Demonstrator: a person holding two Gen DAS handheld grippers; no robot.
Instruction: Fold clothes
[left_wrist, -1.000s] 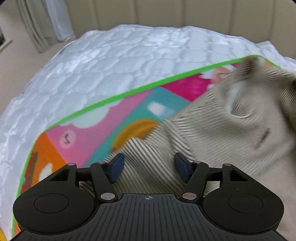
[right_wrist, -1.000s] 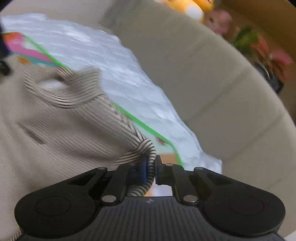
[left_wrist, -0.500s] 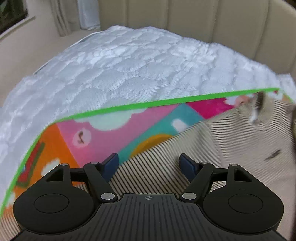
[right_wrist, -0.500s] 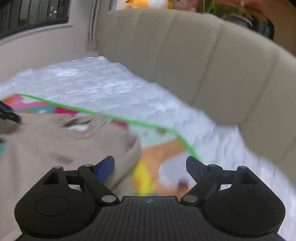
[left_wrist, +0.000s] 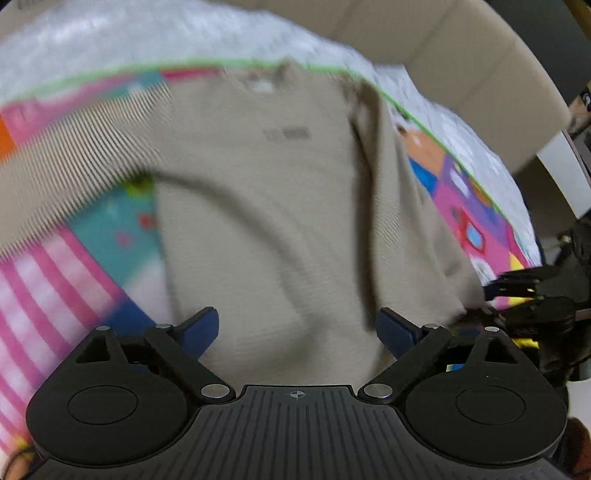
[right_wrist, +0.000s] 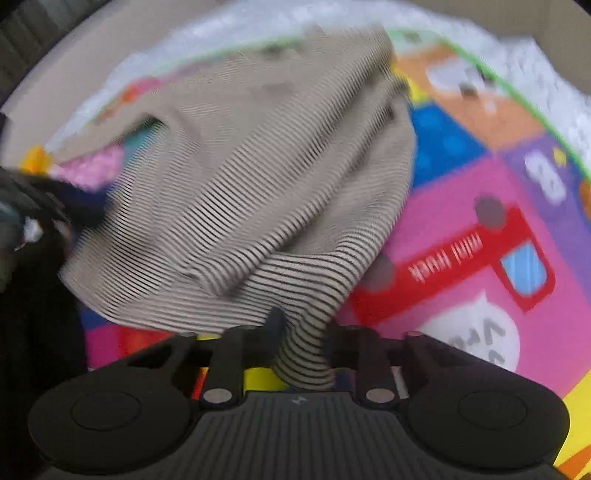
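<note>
A beige striped long-sleeve shirt (left_wrist: 280, 192) lies front up on a colourful play mat (left_wrist: 85, 258), collar at the far edge. My left gripper (left_wrist: 297, 328) is open above the shirt's hem, holding nothing. In the right wrist view the same shirt (right_wrist: 251, 177) lies bunched, and my right gripper (right_wrist: 301, 328) is shut on its striped sleeve cuff (right_wrist: 306, 354). The right gripper also shows at the right edge of the left wrist view (left_wrist: 532, 295). Both views are motion-blurred.
The play mat (right_wrist: 480, 221) has a green border and lies on a white quilted cover (left_wrist: 110, 44). A beige padded headboard (left_wrist: 443, 48) runs along the far side. The left gripper shows dark at the left edge of the right wrist view (right_wrist: 33, 206).
Both grippers have pulled back from the collar end toward the hem end. The right gripper, open half a second ago, has now closed on the sleeve cuff. The left stays open.
</note>
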